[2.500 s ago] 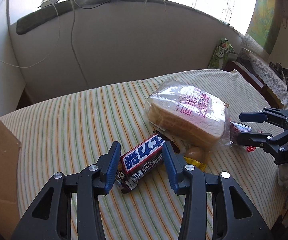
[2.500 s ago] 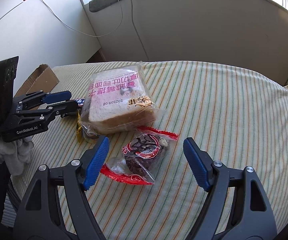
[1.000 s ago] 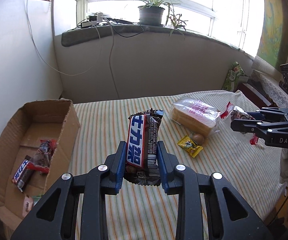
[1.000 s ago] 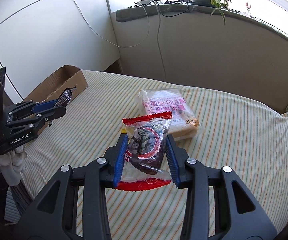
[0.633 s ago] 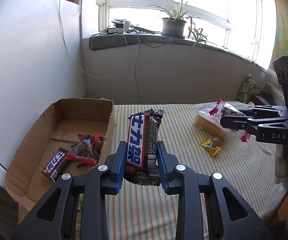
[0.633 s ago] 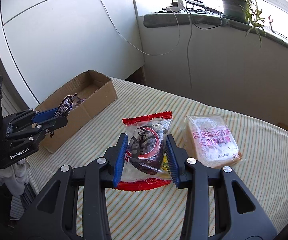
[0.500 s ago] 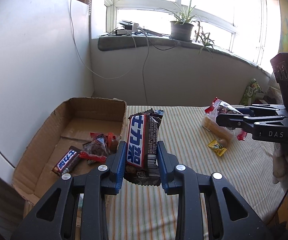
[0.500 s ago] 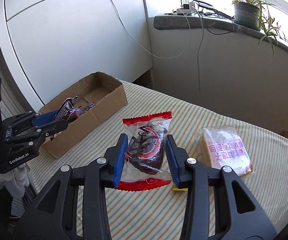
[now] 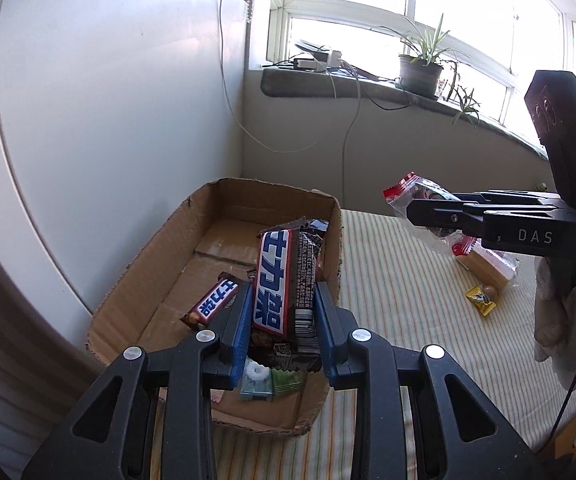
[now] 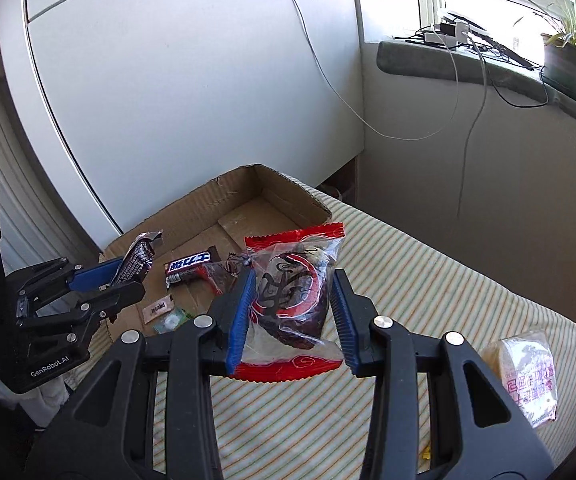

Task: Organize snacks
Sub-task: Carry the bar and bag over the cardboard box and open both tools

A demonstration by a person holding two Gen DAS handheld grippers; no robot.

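Note:
My left gripper (image 9: 284,312) is shut on an upright chocolate bar (image 9: 286,280) with a blue and white label, held over the near end of the open cardboard box (image 9: 224,208). In the right wrist view the same gripper (image 10: 126,278) hangs above the box's near left corner. My right gripper (image 10: 290,308) is shut on a clear red-edged packet of dark snack (image 10: 288,292), held above the striped cloth beside the box (image 10: 288,192). A second chocolate bar (image 9: 210,306) and several small packets lie on the box floor.
A bag of sliced bread (image 10: 524,372) and a small yellow candy (image 9: 480,300) lie on the striped tablecloth (image 9: 400,288) to the right. A white wall panel stands behind the box. A window sill with cables and potted plants (image 9: 420,68) runs along the back.
Both grippers have carried their snacks leftward toward the cardboard box. The box now sits directly under the left gripper; the bread has slid to the far right of both views.

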